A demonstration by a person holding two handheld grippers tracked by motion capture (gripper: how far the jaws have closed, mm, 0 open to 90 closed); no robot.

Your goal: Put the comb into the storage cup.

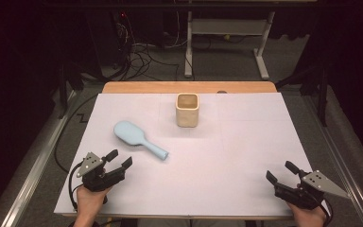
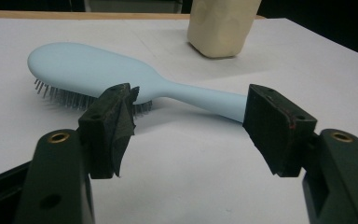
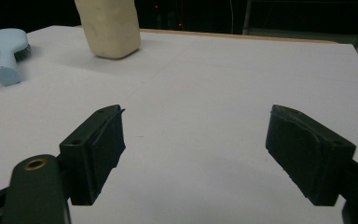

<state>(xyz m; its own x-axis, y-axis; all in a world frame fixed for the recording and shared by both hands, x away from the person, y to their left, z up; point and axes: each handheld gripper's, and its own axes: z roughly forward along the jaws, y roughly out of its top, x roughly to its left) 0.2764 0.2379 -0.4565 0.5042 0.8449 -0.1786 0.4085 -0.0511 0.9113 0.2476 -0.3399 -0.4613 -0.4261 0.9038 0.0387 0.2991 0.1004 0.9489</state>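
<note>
High view: I am holding the left gripper [image 1: 119, 160] spread and empty, just short of the hairbrush [image 1: 138, 138], lying bristles-down, handle running toward its jaws. Right gripper [image 1: 280, 172], also spread, is sitting well apart; left is nearer.

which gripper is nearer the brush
The left gripper: its open jaws point at the brush handle, while the right gripper sits across the table.

Your left tool's view cuts the cream cup [image 2: 223, 25] off at the top edge; the hairbrush [image 2: 121, 79] hides most of its own bristles.
</note>
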